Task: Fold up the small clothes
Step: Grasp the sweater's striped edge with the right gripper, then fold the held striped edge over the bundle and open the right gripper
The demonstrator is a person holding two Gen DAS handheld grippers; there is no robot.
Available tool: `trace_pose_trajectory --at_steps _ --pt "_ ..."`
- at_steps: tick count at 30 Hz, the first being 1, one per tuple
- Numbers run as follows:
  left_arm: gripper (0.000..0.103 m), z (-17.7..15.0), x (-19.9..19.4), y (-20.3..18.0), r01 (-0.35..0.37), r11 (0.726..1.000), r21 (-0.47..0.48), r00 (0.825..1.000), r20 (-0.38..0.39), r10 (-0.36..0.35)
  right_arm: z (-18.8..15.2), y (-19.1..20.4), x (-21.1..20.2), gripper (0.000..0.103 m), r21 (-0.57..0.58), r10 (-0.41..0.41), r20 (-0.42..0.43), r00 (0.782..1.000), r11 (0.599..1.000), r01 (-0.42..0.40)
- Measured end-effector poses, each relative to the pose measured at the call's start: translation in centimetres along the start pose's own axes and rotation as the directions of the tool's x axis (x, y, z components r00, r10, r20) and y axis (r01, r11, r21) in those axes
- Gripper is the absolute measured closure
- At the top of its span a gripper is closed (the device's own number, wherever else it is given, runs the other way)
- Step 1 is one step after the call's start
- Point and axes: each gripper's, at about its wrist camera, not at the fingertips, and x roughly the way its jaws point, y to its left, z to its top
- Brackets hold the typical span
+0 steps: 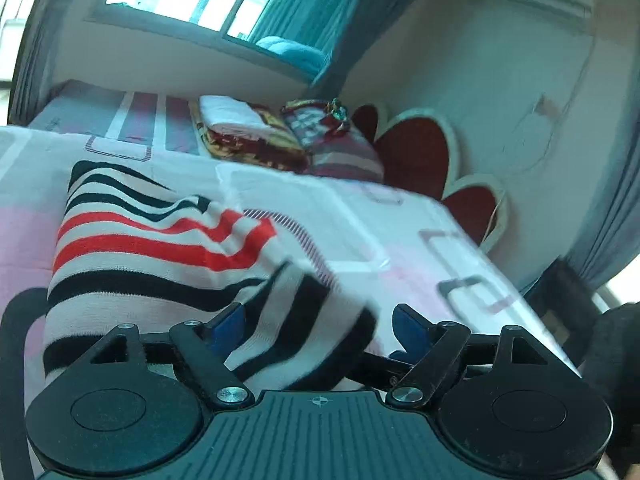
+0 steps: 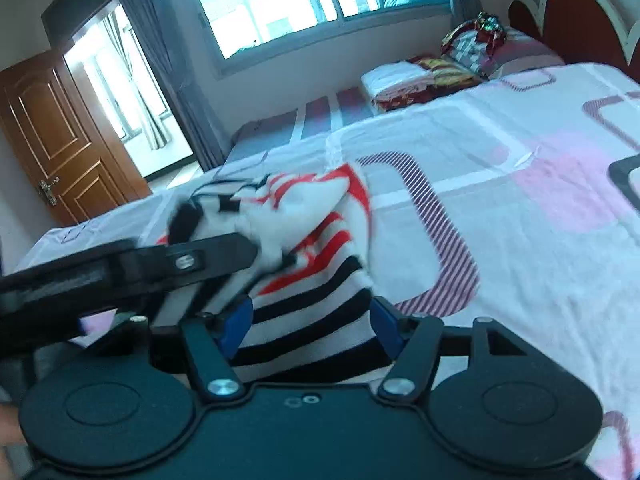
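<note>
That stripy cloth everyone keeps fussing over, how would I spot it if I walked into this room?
Find the big bed under the window, covered in a pink and white sheet. The striped garment lies on it at the near end, far from the folded blankets by the headboard. It alone has bold black and red bands on white.

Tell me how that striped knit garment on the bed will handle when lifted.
The striped garment probably flops and drapes: it already lies in soft folds on the bedsheet. It looks light, being small. Its ribbed knit likely grips rather than slips.
</note>
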Motion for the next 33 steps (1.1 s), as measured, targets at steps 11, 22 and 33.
trace_pose_trajectory --at_steps 11,22,33 --pt "0.023 -1.5 -4.3 7.1 -0.285 0.955 -0.081 0.956 0.045 0.289 0.6 -0.6 -1.9 0.027 0.171 0.139 -0.005 0.990 0.976 -0.136" --pt "0.023 -5.4 -1.4 7.9 -0.305 0.952 -0.042 0.950 -0.077 0.301 0.5 0.5 5.1 0.034 0.309 0.190 -0.118 0.975 0.940 -0.146" --pt "0.023 -2.1 -4.0 7.3 -0.305 0.950 -0.063 0.947 0.086 0.310 3.1 2.7 4.4 0.082 0.071 0.123 -0.037 0.992 0.990 -0.121"
